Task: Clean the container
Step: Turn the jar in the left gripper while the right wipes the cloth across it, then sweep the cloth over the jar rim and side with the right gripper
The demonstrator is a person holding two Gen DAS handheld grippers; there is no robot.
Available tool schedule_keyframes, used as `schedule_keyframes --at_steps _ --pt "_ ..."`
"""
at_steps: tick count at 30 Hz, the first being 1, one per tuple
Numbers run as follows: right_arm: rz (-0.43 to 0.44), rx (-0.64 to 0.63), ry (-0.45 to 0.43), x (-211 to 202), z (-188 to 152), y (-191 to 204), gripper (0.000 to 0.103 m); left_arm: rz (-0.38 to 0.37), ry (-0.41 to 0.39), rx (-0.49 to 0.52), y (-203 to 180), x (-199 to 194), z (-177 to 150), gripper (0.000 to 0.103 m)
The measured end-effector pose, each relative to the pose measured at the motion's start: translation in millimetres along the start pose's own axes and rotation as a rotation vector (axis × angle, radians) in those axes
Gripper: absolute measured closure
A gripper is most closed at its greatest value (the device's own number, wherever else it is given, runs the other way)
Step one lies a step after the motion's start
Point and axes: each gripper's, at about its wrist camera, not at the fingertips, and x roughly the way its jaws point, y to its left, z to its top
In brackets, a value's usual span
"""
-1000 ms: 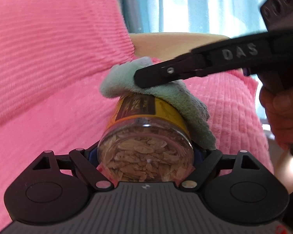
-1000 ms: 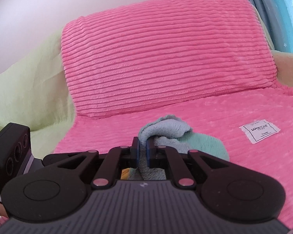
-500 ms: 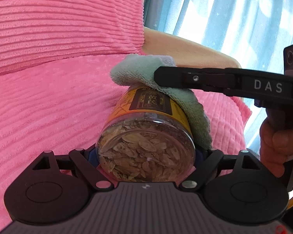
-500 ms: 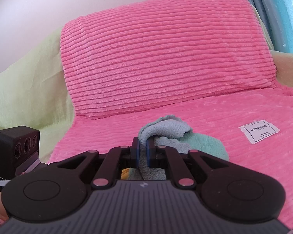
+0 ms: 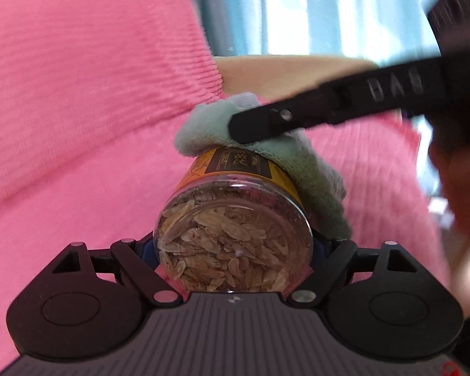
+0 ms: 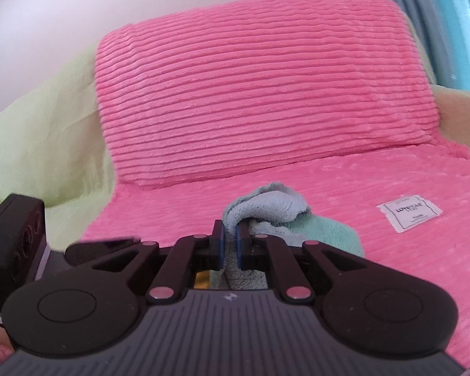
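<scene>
- While the left gripper (image 5: 233, 250) clamps the jar (image 5: 235, 235) sideways above the pink cushion (image 5: 78, 156), steadying it;
- the right gripper (image 6: 229, 241), pinching the cloth (image 6: 266, 202), presses it on the jar's side, evidently wiping.

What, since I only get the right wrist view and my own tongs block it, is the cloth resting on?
Observer: On a clear jar lying sideways. The cloth drapes over its upper, orange-labelled side.
Operator: What is steadying it?
Observer: The left tongs are shut on its near end, one finger on each side.
Operator: Is it empty?
Observer: No, it is packed with pale dried flakes. Its far end is hidden behind the cloth and the right tongs.
</scene>
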Motion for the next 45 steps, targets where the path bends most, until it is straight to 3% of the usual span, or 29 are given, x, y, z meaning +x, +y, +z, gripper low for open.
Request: schedule_keyframes --at_steps 6,18,22,28,33,40,45 --pt "0.198 -0.064 0.035 1.3 -4.6 23.2 0.097 0.023 0.01 0.088 -0.3 3.2 -0.3 0.018" --pt "0.039 -0.025 -0.011 8.9 -1.7 3.7 0.099 0.018 0.018 0.076 17.0 12.3 5.5 0.018" --pt "-0.008 -0.011 -0.025 10.9 -0.7 -2.5 0.099 -0.041 0.019 -0.041 32.8 11.7 9.8 0.017" --pt "-0.013 0.002 -0.024 11.2 0.4 -5.1 0.099 -0.167 0.016 -0.312 71.8 10.5 2.5 0.016" --pt "-0.017 0.006 -0.021 12.4 1.4 -6.3 0.099 -0.224 0.004 -0.42 85.7 10.9 1.6 0.016" --pt "-0.023 0.01 -0.018 14.0 2.7 -8.0 0.099 -0.2 -0.014 -0.365 61.5 -9.7 -11.5 0.017" --pt "-0.014 -0.005 -0.013 11.3 2.3 -4.6 0.097 -0.107 -0.019 -0.165 37.3 -14.0 -5.0 0.017"
